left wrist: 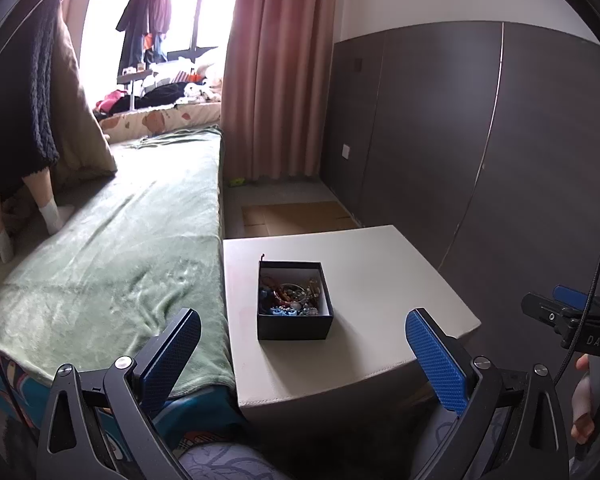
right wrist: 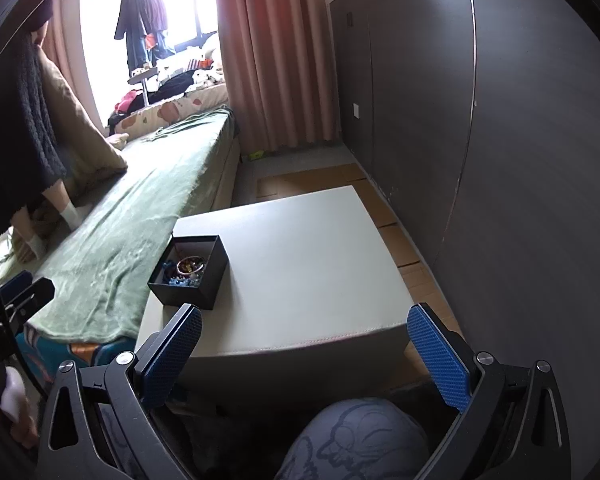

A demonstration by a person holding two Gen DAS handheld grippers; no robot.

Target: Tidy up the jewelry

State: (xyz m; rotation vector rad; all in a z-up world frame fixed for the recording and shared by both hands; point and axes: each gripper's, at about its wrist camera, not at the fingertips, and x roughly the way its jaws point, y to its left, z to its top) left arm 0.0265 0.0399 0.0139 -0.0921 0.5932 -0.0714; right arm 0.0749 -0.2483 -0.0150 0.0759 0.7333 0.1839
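Holding the left gripper [left wrist: 303, 344] wide open and empty, with the black jewelry box [left wrist: 294, 300] sitting just ahead, between its fingers, on the white bench [left wrist: 380, 280]. Keeping the right gripper [right wrist: 305, 338] equally spread, empty, box ahead-left.

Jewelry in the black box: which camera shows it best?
The left wrist view. It looks down into the box almost head-on, so the tangled jewelry shows across the whole floor. The right wrist view sees the box off to one side at a slant; its near wall hides part of the jewelry.
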